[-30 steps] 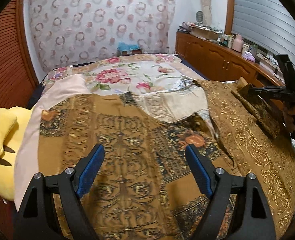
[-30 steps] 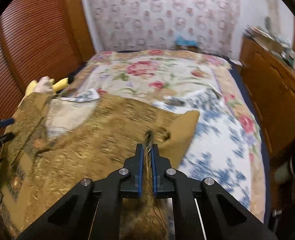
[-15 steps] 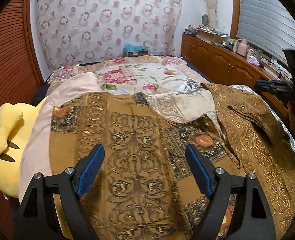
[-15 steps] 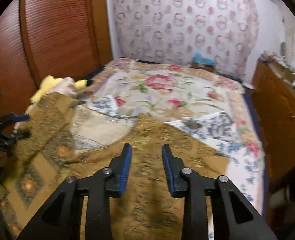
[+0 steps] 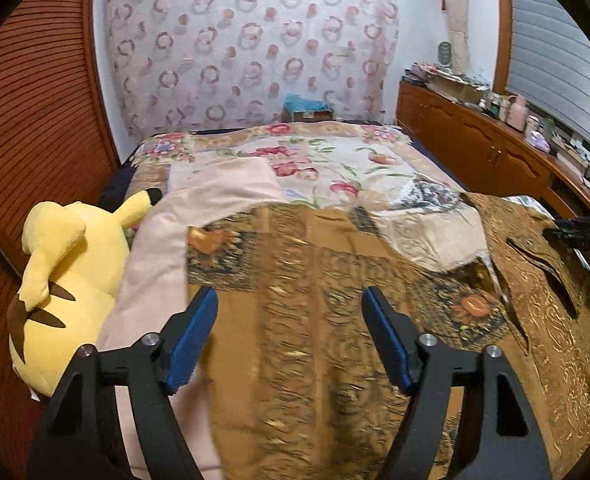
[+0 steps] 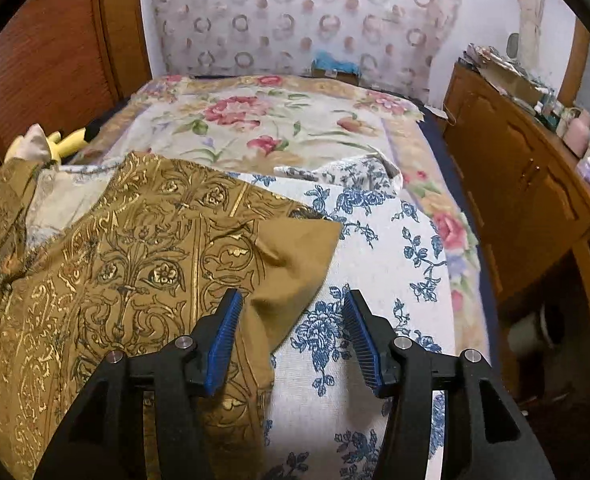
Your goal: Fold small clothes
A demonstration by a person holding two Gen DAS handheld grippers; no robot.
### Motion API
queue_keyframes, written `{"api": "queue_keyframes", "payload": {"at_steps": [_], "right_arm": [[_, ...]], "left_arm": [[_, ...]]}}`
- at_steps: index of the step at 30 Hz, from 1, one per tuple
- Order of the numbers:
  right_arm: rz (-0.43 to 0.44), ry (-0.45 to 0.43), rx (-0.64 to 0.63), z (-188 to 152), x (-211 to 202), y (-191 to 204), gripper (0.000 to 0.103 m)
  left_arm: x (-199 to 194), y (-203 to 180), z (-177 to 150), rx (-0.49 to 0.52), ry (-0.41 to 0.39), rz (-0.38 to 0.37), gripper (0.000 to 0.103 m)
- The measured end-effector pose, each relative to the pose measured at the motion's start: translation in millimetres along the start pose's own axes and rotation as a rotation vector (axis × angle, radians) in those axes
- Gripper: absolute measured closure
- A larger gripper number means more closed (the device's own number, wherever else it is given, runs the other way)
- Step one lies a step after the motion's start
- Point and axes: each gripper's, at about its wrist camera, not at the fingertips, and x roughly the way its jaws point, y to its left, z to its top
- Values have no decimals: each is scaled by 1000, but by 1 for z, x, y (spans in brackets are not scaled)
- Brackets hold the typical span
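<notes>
A brown garment (image 5: 319, 320) with gold scrollwork lies spread across the bed. My left gripper (image 5: 290, 292) hovers over its left part; its jaws are closing, with only flat cloth below them and nothing pinched. In the right wrist view the garment's (image 6: 135, 260) plain brown corner lies slack on the bed. My right gripper (image 6: 293, 296) stands just above that corner; its jaws are opening and the pads do not press on the cloth. From the left wrist view the right gripper (image 5: 579, 228) is a dark shape at the garment's far right edge.
A yellow plush toy (image 5: 67, 272) lies at the bed's left edge beside a pale pink cloth (image 5: 155, 260). A white cloth with blue flowers (image 6: 375, 240) lies under the garment's right side. The floral bedspread (image 5: 327, 164) stretches behind. A cluttered wooden cabinet (image 6: 515, 184) runs along the right.
My right gripper let go of the garment's pinched fold, opened and sank toward the bed. My left gripper slid left toward the plush toy and its jaws narrowed a little.
</notes>
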Motion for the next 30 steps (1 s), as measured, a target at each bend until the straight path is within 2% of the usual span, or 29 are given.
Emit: {"api": "queue_keyframes", "payload": {"at_steps": [2,5,8,21,27,30], "right_arm": [[5,-7,4,1,4,-4,48],[20,-19,14,5,7,-2,47],[21,-43,13,1,3,-2,43],[18,-39,8,-1,-6,5,40],[17,-39,8,-1,-6,5,39],[18,-39,8,-1,-5,5,39]], "left_arm": [[3,6,2,-12,8,4,37],[8,15,5,-23,19,12,41],[14,22,9,-28,28,35,41],[39,39,15,-39,101,66,41],[42,39,17,-28,114,55,41],[43,39,16,-25,120,33,46]]}}
